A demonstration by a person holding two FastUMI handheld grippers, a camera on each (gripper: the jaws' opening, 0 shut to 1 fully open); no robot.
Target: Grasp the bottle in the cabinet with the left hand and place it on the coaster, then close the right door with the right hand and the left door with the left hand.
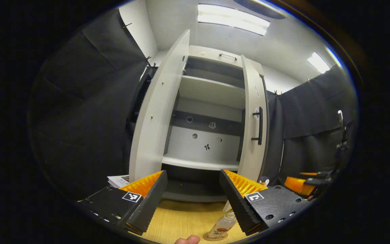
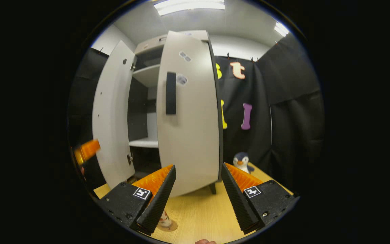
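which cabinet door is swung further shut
The right door, the one showing its outer face and dark handle. The left door stands wide open, showing its inner face.

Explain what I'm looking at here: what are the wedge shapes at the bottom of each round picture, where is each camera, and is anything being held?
Each picture comes from a camera riding on a hand-held two-finger gripper. The wedges are that gripper's own fingers: left gripper in the left gripper view, right gripper in the right gripper view. Both stand open, holding nothing. Ahead is a cabinet on a wooden table, with its left door and right door both open. The bottle already stands on the coaster. A toy penguin sits beside the cabinet.
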